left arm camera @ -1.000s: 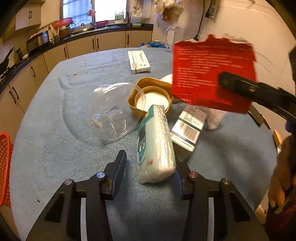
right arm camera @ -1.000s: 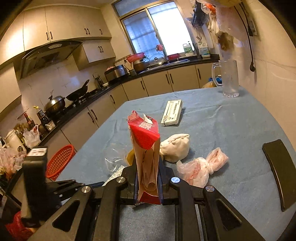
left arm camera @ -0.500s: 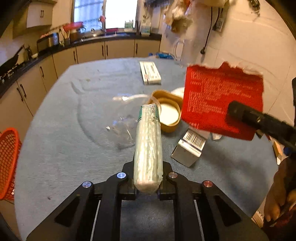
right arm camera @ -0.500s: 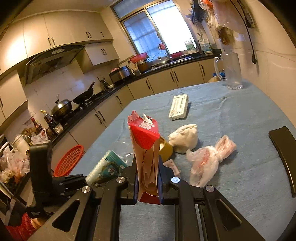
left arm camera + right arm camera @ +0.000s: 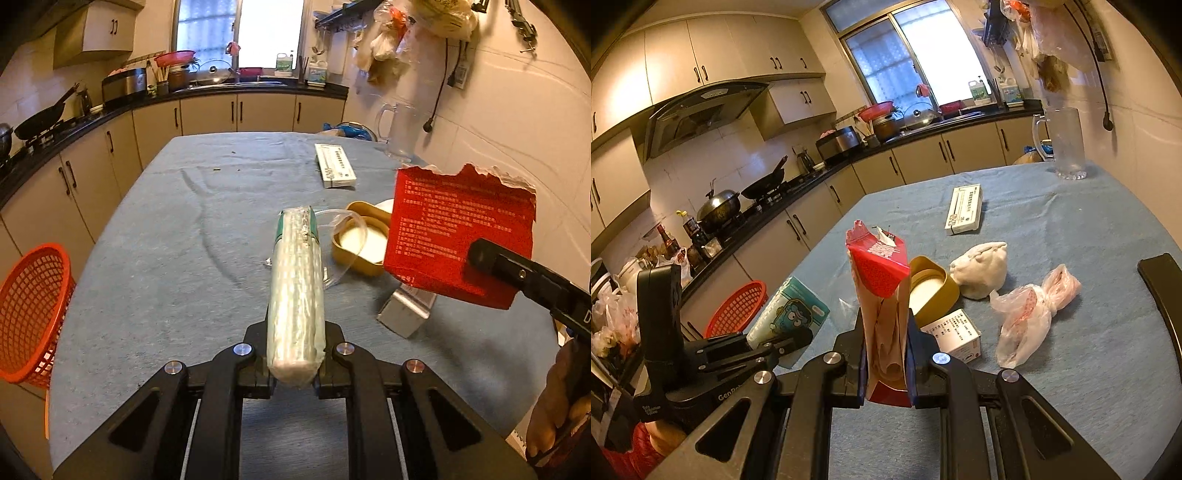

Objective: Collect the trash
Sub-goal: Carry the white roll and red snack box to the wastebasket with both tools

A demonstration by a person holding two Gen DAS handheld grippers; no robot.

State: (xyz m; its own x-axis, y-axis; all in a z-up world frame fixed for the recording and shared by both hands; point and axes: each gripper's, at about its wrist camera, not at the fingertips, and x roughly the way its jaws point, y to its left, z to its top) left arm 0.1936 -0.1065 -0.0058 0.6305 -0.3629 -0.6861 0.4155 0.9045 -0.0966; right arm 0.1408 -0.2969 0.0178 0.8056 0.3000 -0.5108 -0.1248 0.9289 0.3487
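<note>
With both jaws clamped, the left gripper (image 5: 295, 363) on the tissue pack (image 5: 296, 288) lying lengthwise and the right gripper (image 5: 887, 373) on the red carton (image 5: 882, 314), the orange basket (image 5: 31, 314) sits beside the table (image 5: 166, 258), nearer the left gripper.

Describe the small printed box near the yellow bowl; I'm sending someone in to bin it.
On the blue-clothed table, find the round mustard-yellow bowl. The small white cardboard box lies just in front of it, left of the knotted clear plastic bag. Unlike the long flat white box farther back, it is short, with an orange corner.

A home kitchen: cabinets (image 5: 798, 99), range hood (image 5: 701, 114), wok (image 5: 764, 186) on the stove.
</note>
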